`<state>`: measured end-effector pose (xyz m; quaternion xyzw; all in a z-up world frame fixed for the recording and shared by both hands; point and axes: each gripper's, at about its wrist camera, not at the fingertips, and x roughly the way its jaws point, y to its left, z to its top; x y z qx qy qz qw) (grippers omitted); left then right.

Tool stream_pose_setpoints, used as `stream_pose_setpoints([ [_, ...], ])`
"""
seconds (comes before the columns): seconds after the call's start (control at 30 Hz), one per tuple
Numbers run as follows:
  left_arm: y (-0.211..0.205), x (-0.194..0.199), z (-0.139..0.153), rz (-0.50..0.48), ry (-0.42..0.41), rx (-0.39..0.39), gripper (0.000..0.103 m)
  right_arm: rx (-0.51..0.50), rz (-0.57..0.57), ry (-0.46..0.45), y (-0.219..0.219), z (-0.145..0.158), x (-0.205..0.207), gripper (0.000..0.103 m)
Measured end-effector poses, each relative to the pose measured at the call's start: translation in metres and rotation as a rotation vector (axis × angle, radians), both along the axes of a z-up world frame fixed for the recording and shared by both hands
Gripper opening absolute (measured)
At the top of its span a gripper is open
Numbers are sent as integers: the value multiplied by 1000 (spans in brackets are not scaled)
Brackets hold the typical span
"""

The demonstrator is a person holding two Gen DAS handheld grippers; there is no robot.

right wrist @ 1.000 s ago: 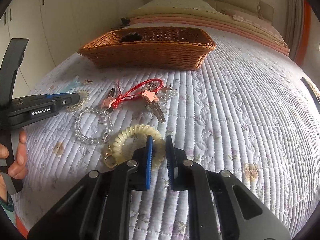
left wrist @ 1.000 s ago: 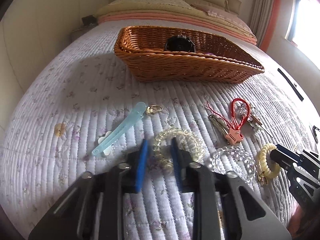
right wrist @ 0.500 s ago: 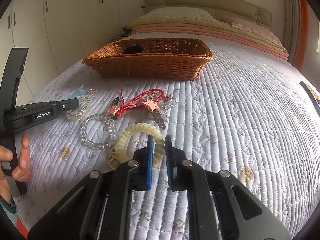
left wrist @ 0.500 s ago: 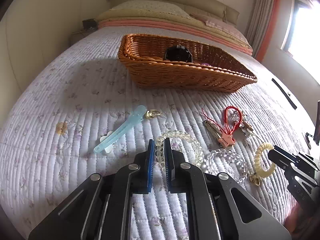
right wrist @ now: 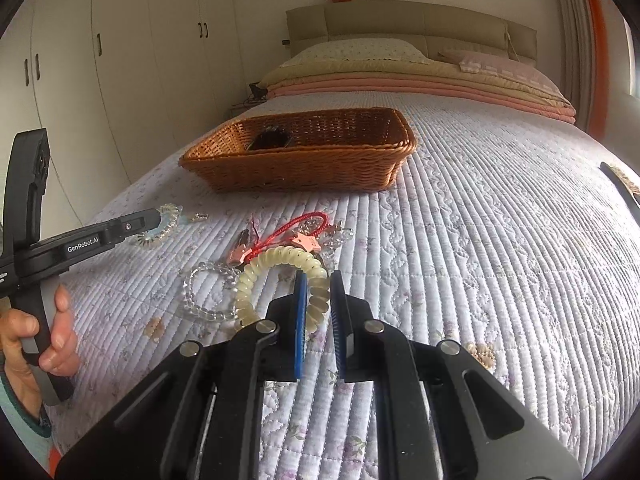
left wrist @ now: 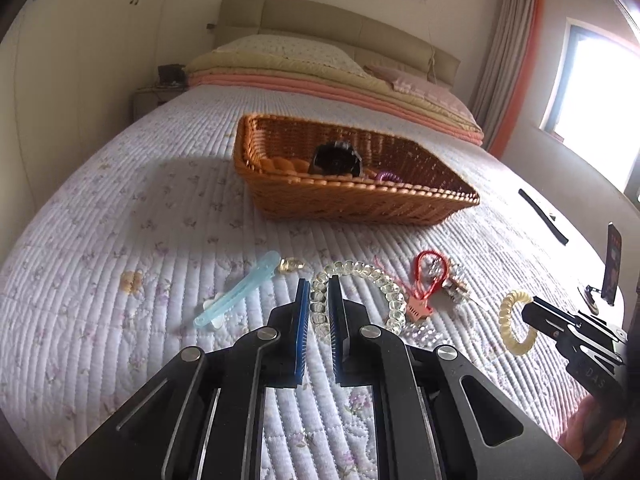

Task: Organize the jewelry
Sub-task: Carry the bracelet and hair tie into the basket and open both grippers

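Two tools, both full | left tool (left wrist: 319, 300) squeezes the clear bead bracelet (left wrist: 360, 292) | right tool (right wrist: 318, 300) squeezes the pale yellow coil band (right wrist: 280, 276) | both hang just over the bed (right wrist: 500, 240) | basket (left wrist: 340, 192) sits straight ahead, up the bed, about as near to the left tool as the right | I think both carry forward next.

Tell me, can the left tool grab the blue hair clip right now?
Probably not yet. The left tool is already shut on the clear coil hair tie, so it has no free grip. The blue hair clip lies uncovered on the quilt just to its left, so nothing blocks the way.
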<state>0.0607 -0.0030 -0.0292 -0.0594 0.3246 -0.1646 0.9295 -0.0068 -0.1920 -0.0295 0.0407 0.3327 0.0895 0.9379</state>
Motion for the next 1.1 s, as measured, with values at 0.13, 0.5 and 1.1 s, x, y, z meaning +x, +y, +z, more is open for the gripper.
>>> stream_pose_setpoints([
  [0.13, -4, -1, 26, -9, -64, -8, 8, 36, 6, -45, -1, 24, 5, 10],
  [0.5, -24, 70, 80, 14, -144, 18, 8, 9, -15, -131, 7, 92, 99, 10],
  [1.1, -27, 171, 21, 117, 31, 128, 8, 25, -140, 316, 10, 11, 284, 10],
])
